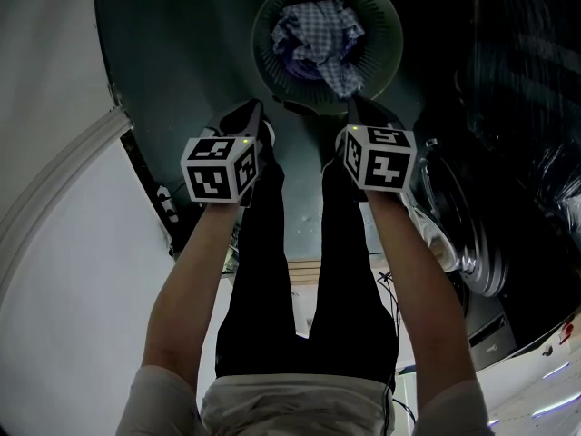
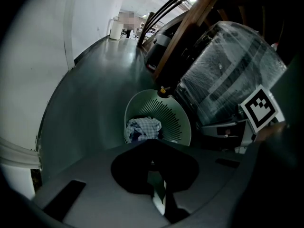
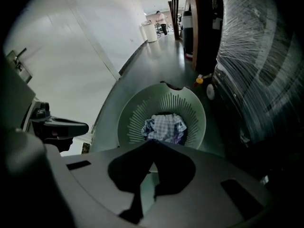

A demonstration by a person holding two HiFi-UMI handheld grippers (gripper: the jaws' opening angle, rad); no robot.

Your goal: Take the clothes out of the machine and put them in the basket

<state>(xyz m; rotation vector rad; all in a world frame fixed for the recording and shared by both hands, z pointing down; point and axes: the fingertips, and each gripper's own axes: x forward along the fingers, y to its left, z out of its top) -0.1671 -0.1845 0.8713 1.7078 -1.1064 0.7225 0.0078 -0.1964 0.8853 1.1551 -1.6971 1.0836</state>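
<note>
Clothes [image 1: 313,39]: soft and light, we judge; we pinch a raised fold.
Left gripper [image 1: 257,107]: jaws together.
Right gripper [image 1: 353,103]: jaws together.

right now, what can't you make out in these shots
- Inside of the machine: in the head view it is dark and partly behind the right forearm, so any clothes left in it cannot be seen.
- Bottom of the basket: covered by the checked cloth in every view.
- Whether the right gripper touches that cloth: in the head view its dark tips merge with the cloth's lower corner.
</note>
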